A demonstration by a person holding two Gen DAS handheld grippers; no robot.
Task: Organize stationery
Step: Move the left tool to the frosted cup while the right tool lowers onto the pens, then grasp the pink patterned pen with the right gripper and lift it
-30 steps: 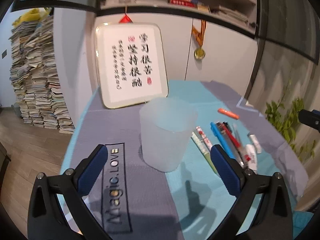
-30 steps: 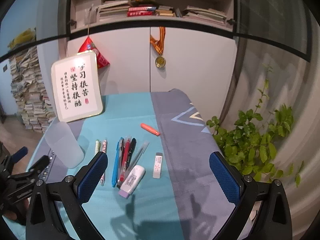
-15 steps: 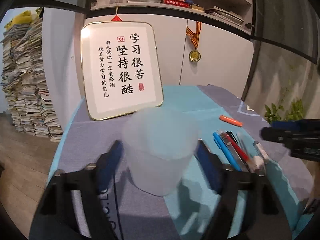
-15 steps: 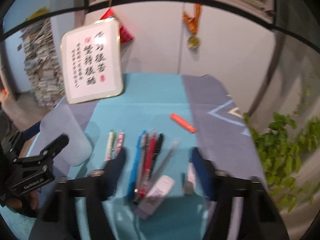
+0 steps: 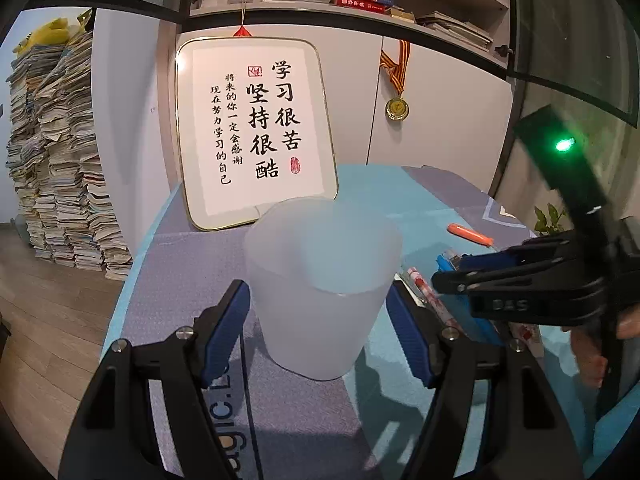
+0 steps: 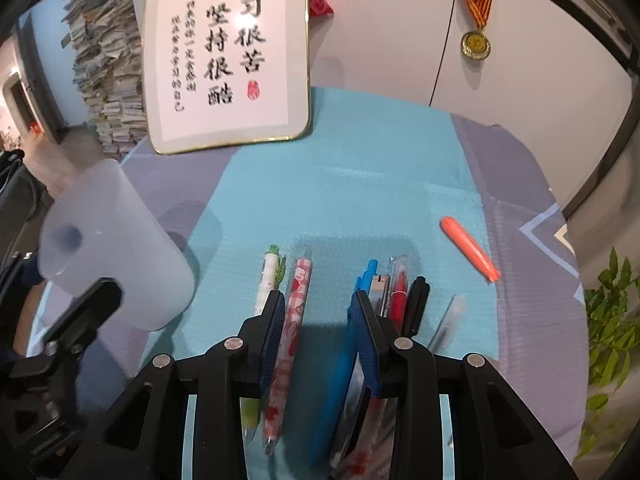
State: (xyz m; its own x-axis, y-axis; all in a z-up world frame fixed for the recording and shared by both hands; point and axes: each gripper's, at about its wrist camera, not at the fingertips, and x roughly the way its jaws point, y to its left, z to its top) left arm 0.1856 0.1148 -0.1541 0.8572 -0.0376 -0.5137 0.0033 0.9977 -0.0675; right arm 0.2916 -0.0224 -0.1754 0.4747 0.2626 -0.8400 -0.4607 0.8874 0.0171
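A frosted translucent cup (image 5: 320,280) stands upright on the cloth-covered table (image 5: 400,192). My left gripper (image 5: 318,292) is closing on it, with both blue pads against its sides. In the right wrist view the cup (image 6: 116,248) is at the left. My right gripper (image 6: 320,304) hangs tilted down over a row of pens, its jaws closing. A pink patterned pen (image 6: 298,292) and a blue pen (image 6: 366,276) lie between the jaws without being squeezed. A green-and-white pen (image 6: 270,276) lies just outside the left jaw. Red (image 6: 398,296) and black (image 6: 416,300) pens lie to the right.
An orange marker (image 6: 470,250) lies alone at the right. A framed calligraphy board (image 5: 256,132) leans on the cabinet behind the cup. A medal (image 5: 397,108) hangs on the cabinet. Paper stacks (image 5: 52,160) stand left of the table and a plant (image 6: 612,340) to its right.
My left gripper's jaws have closed in from wide apart onto the cup's sides. My right gripper has dropped and tipped toward the pens while its jaws narrowed around two of them.
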